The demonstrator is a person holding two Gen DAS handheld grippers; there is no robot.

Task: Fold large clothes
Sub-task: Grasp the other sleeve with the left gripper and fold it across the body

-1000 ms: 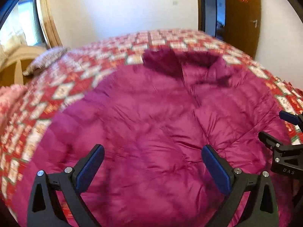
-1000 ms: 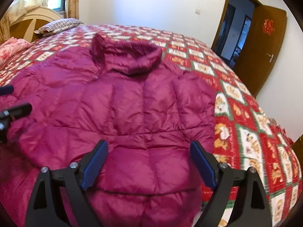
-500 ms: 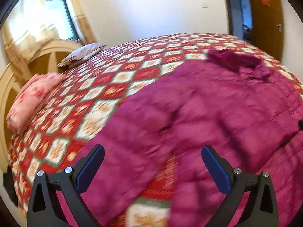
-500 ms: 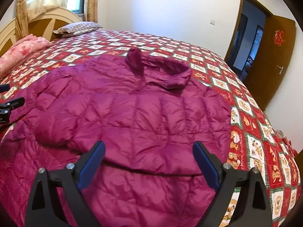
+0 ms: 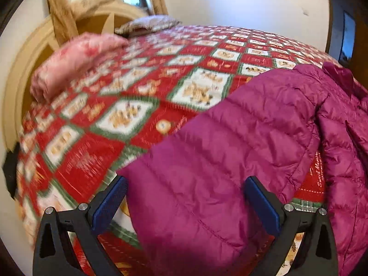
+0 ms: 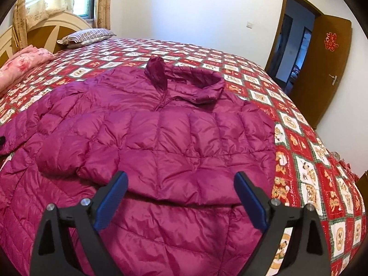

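A magenta puffer jacket lies front-up on the bed, collar toward the far side. One sleeve is folded across the chest. In the left wrist view the other sleeve stretches out over the quilt, its cuff end reaching between my left fingers. My left gripper is open, hovering over that sleeve end. My right gripper is open above the jacket's lower front, holding nothing.
A red, white and green patchwork quilt covers the bed. A folded pink blanket and a striped pillow lie by the wooden headboard. An open brown door stands at the right. The bed edge runs close below the left gripper.
My left gripper has swung left from the jacket's body to the outstretched sleeve. The right gripper has drawn back, so more of the jacket shows. Both stayed open.
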